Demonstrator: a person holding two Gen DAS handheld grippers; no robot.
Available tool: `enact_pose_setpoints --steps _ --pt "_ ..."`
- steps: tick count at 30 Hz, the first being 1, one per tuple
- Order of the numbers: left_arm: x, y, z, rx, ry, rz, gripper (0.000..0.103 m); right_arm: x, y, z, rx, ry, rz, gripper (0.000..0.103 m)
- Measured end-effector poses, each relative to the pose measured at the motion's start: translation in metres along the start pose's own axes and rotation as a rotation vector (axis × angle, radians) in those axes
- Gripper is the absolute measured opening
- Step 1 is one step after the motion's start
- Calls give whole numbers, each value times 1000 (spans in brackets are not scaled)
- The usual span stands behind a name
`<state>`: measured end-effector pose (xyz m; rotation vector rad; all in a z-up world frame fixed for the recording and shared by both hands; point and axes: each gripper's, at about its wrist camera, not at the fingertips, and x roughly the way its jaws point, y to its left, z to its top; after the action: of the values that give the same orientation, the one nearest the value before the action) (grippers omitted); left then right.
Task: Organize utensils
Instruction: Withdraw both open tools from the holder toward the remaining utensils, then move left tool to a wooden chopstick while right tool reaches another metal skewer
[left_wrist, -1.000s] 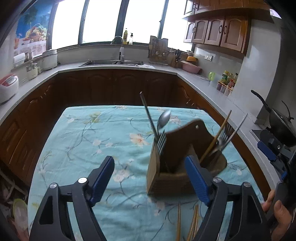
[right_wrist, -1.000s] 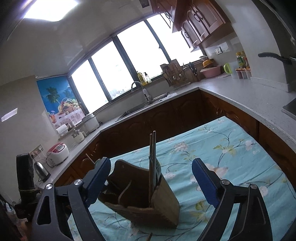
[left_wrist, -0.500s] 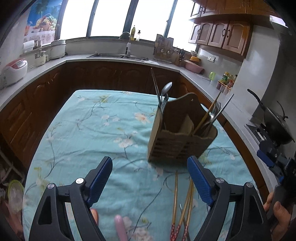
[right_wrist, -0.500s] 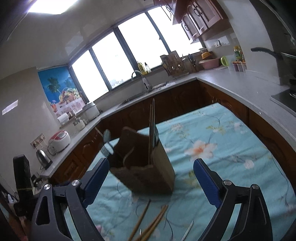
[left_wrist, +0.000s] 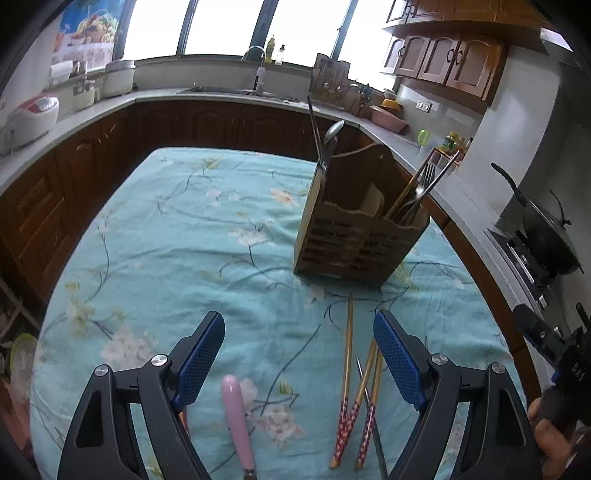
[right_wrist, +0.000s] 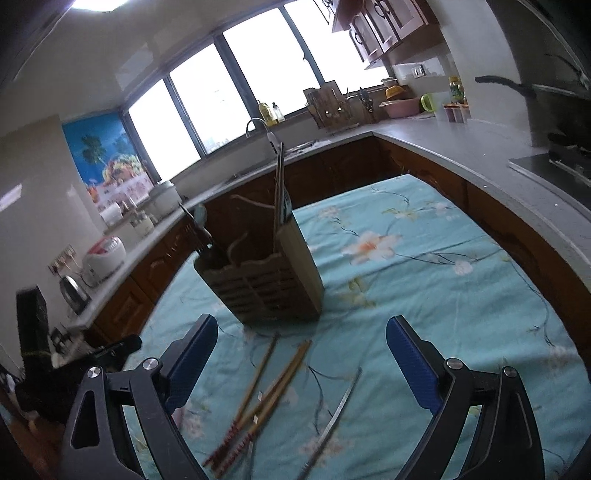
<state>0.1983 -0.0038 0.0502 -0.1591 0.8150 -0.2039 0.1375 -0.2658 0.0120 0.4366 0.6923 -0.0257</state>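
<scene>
A wooden utensil holder (left_wrist: 354, 236) stands on the teal floral tablecloth (left_wrist: 184, 236), with a spoon, forks and chopsticks upright in it. It also shows in the right wrist view (right_wrist: 269, 280). Three wooden chopsticks with red patterned ends (left_wrist: 354, 391) lie in front of it, beside a thin metal utensil (left_wrist: 373, 421). A pink-handled utensil (left_wrist: 236, 413) lies between the left fingers. My left gripper (left_wrist: 299, 354) is open and empty above these. My right gripper (right_wrist: 301, 362) is open and empty over the chopsticks (right_wrist: 266, 391) and the metal utensil (right_wrist: 332, 421).
Dark wood cabinets and a grey counter (left_wrist: 221, 96) wrap around the table. A rice cooker (left_wrist: 29, 118) sits at the left, a black wok (left_wrist: 546, 236) on the stove at the right. The right hand and its gripper show at the left view's edge (left_wrist: 554, 398).
Both grippers have pulled back from the holder and tilted down. The holder now looks farther away, and the loose chopsticks, metal utensil and pink handle have come into view.
</scene>
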Motion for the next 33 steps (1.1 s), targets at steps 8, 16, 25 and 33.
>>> enact_pose_setpoints --steps 8,16,25,33 --pt "8 2 -10 -1 30 10 83 4 -1 -22 21 75 -67 94" --pt "20 1 -15 3 59 18 83 11 2 -40 -17 131 -69 94" --pt "38 -3 -13 26 94 22 83 22 0 -43 -20 162 -67 94" --pt "68 -17 0 104 140 15 81 45 -2 -49 -40 222 -107 79"
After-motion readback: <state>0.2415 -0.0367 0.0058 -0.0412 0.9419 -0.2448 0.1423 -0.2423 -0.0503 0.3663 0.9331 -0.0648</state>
